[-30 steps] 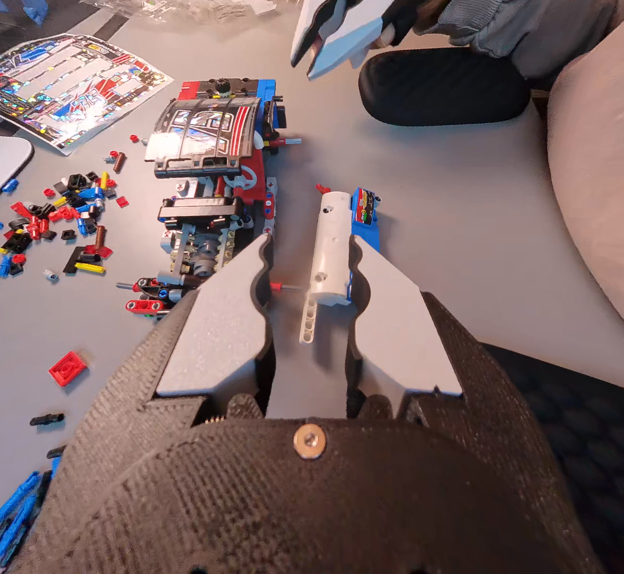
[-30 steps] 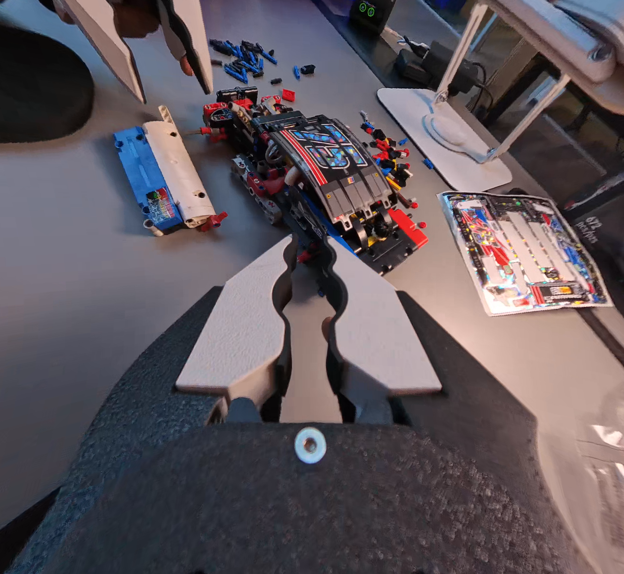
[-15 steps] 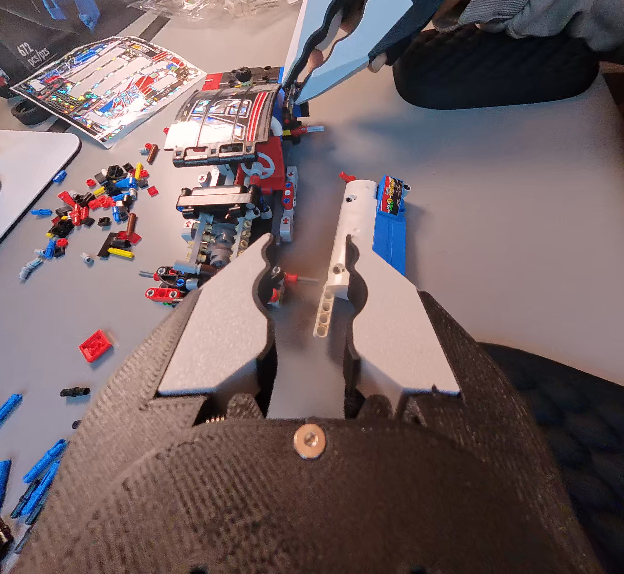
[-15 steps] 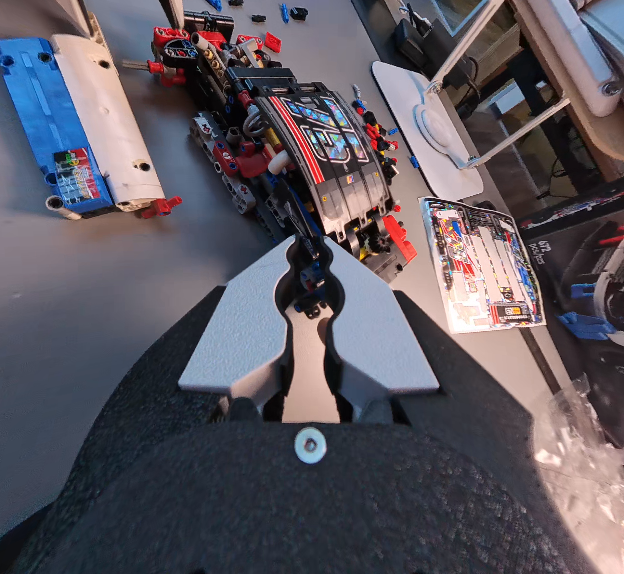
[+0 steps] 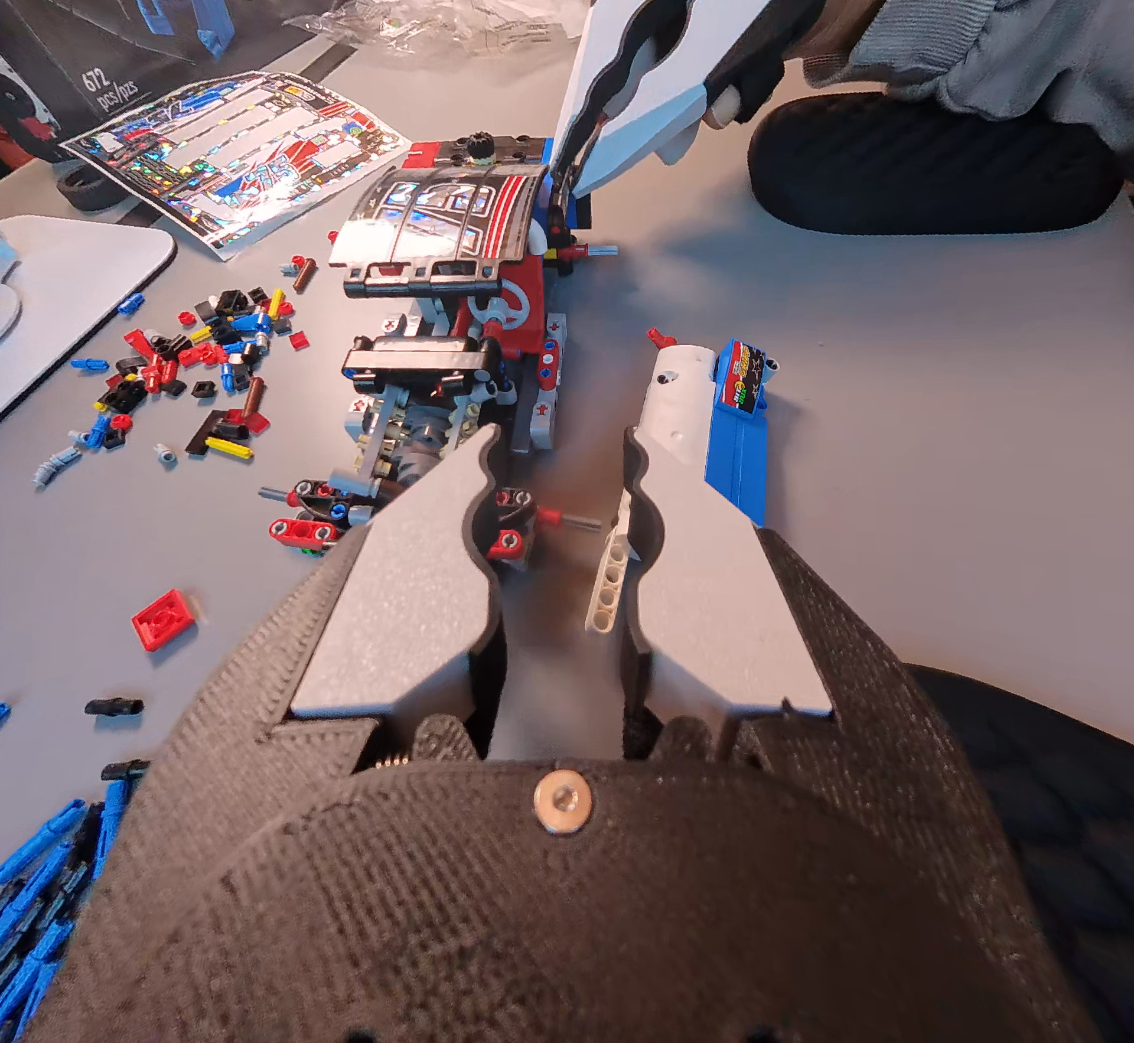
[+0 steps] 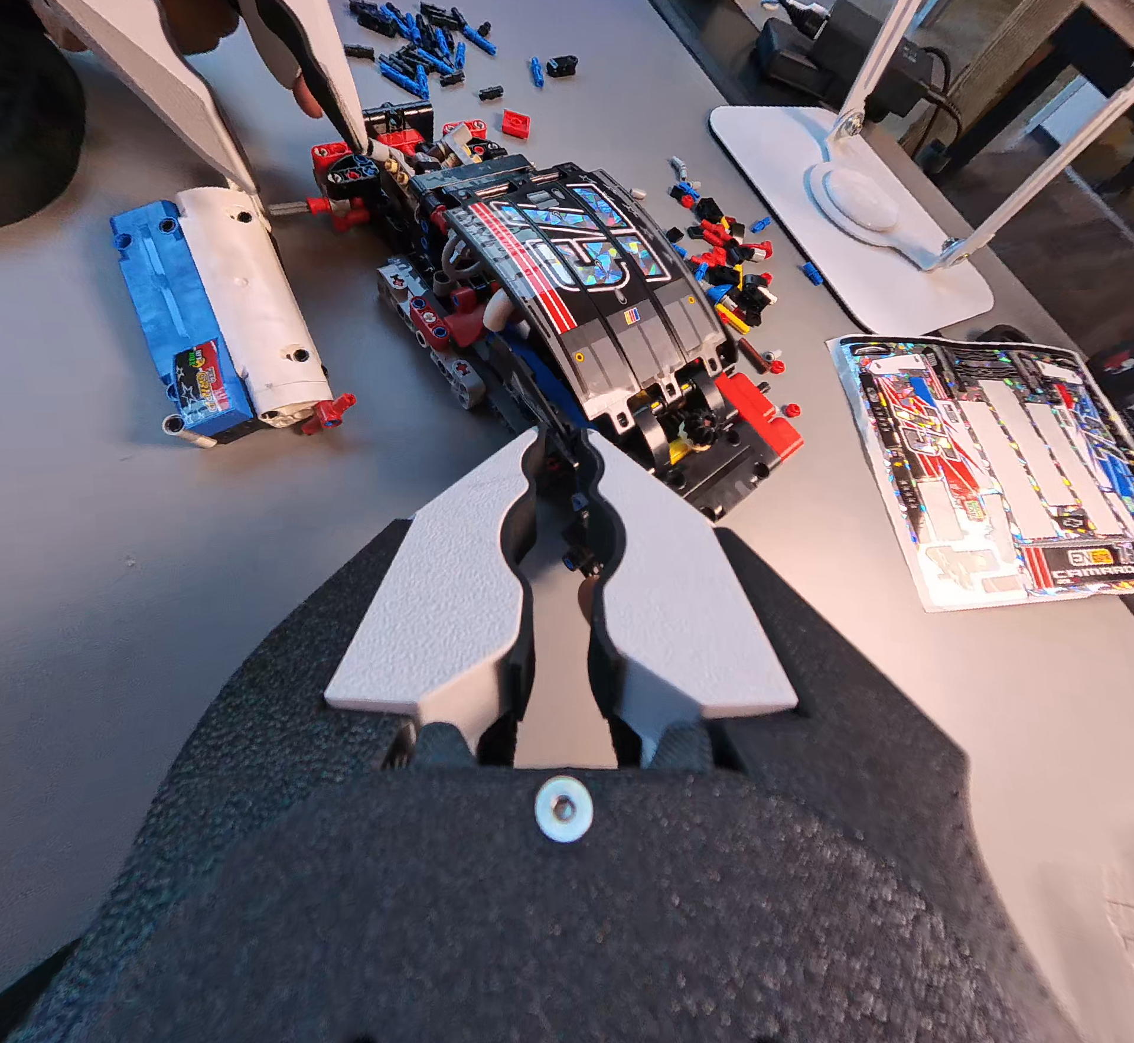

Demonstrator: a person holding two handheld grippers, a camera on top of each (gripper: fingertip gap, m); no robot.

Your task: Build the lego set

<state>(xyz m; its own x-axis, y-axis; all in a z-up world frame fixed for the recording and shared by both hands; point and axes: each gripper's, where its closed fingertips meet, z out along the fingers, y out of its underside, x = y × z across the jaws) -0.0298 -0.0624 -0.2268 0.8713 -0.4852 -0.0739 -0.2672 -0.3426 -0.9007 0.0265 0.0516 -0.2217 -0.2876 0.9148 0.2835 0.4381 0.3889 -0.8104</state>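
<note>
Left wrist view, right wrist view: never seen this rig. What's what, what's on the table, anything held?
No robot: a person holds a two-finger gripper in each hand, each with a camera looking along its fingers. The left gripper is open, one tip at the front of the lego car, the other at the white and blue panel beside it. The right gripper, facing it, appears shut on the car's rear corner. Also on the grey table: loose pieces, a sticker sheet, a lamp base.
</note>
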